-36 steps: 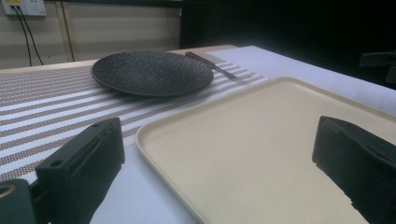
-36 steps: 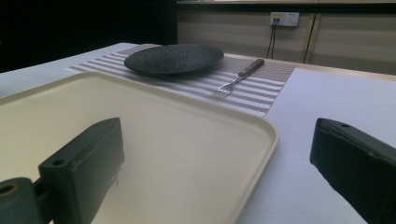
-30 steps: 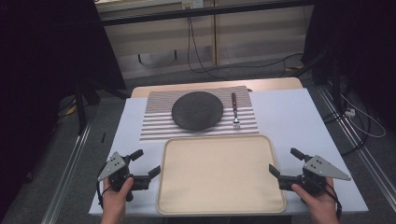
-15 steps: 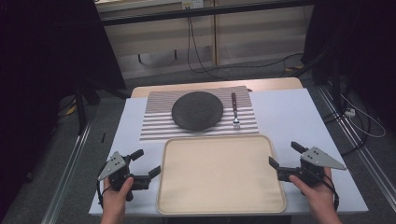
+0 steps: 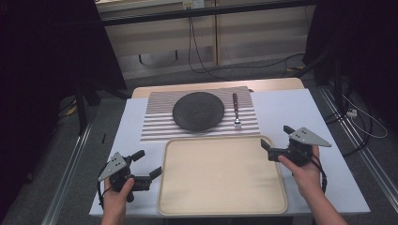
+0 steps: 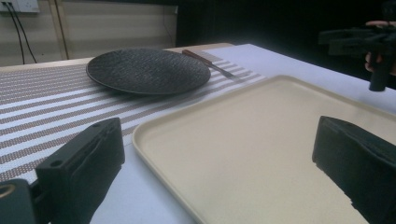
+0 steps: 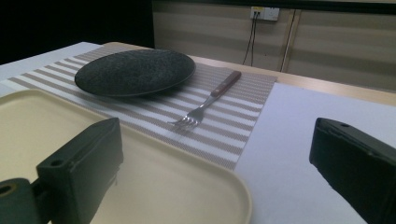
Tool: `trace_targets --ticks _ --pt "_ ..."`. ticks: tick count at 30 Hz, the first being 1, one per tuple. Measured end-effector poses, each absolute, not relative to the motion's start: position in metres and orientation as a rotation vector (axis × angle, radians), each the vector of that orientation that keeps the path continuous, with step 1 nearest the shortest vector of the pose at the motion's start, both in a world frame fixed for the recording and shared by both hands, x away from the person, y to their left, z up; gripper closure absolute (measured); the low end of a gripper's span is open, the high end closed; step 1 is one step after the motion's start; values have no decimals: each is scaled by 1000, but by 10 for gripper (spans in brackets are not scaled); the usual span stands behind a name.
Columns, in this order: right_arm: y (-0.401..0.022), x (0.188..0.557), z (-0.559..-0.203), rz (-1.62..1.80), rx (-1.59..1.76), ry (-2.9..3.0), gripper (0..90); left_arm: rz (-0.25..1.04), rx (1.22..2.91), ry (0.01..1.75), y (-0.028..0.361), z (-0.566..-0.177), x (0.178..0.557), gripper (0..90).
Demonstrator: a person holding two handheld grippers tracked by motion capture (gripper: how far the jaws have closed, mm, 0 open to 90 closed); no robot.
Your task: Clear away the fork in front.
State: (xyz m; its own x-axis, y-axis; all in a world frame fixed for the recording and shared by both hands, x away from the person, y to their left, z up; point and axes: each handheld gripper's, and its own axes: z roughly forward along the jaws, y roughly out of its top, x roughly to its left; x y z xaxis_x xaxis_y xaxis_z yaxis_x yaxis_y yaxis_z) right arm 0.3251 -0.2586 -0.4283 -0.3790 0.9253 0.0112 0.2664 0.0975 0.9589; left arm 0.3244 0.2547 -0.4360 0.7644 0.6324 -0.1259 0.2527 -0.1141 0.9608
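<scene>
The stiff, light-looking beige tray point(image 5: 223, 176) lies flat between the left hand-held gripper point(image 5: 146, 165) and right hand-held gripper point(image 5: 276, 141), both with jaws apart and empty, so its raised side rims offer the best hold.

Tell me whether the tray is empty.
Empty: the tray shows bare cream surface; the plate and fork lie on the striped mat.

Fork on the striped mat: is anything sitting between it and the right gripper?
Nothing visible blocks it. The right gripper, jaws open, hovers by the tray's far right corner; the fork lies beyond on the striped mat, with the plate off to its side.
</scene>
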Motion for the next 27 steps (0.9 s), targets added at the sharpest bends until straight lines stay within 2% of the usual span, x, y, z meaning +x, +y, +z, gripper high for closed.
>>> trace_targets --ticks 27 --pt "-234 392 -429 1255 1202 1782 30 364 1684 712 254 -436 326 24"
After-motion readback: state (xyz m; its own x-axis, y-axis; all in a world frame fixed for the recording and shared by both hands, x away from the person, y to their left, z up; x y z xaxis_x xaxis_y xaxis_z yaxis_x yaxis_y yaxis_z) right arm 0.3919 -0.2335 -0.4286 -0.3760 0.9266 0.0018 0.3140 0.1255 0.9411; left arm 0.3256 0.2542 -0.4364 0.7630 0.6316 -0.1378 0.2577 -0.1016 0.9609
